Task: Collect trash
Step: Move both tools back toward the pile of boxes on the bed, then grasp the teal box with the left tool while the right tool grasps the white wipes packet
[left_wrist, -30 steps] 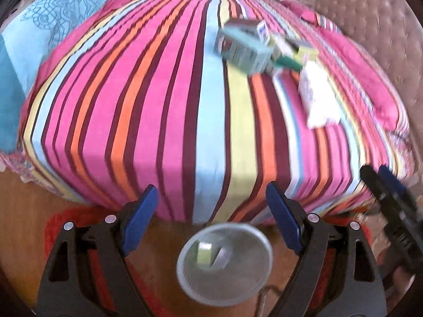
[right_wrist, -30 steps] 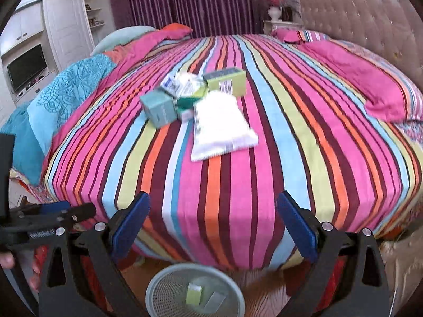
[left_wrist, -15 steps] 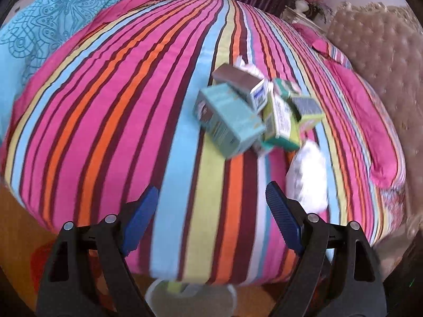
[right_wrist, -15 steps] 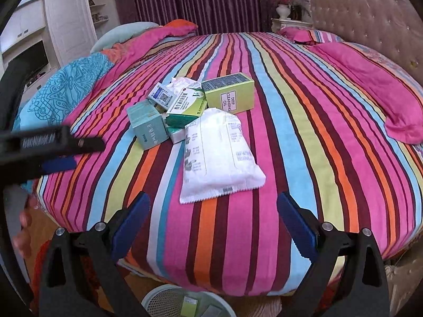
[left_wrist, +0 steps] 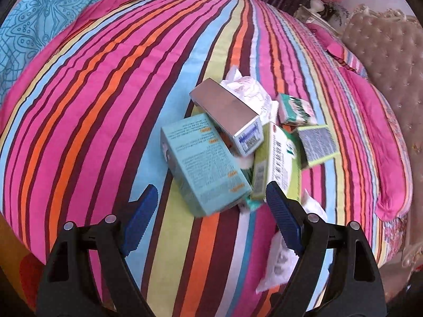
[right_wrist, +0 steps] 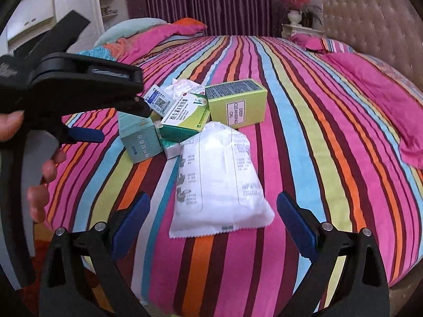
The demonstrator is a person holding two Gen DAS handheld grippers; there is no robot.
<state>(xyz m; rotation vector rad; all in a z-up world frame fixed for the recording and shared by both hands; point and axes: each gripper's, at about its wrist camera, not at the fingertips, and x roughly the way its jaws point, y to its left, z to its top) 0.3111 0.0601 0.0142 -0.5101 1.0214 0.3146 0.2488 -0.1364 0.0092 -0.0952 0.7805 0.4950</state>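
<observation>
Blue ribbed pads lined the spread black jaws of the left tool, which hung open and empty over the near end of a heap of trash on the bed. Just ahead of its tips lay a pale teal cardboard carton, tilted, with a silver-topped box bearing a blue barcode label leaning across its far end. Beside these sat a lime-green and white printed box, a small green-and-white packet, a lime-edged box with a grey printed face and a crumpled white tissue behind them. A white plastic pouch showed partly behind the right finger.

The right tool was likewise wide open and held nothing; its tips straddled the near end of that same white printed pouch, which lay flat on the bed, though contact could not be made out. Beyond the pouch the boxes clustered, touching one another, the lime-green carton marked for cleansing oil farthest right. At the left edge of this view a person's hand gripped the other tool's black handle. Everything rested on a bedspread of pink, orange, blue and maroon stripes, with a tufted beige headboard and purple curtains beyond.
</observation>
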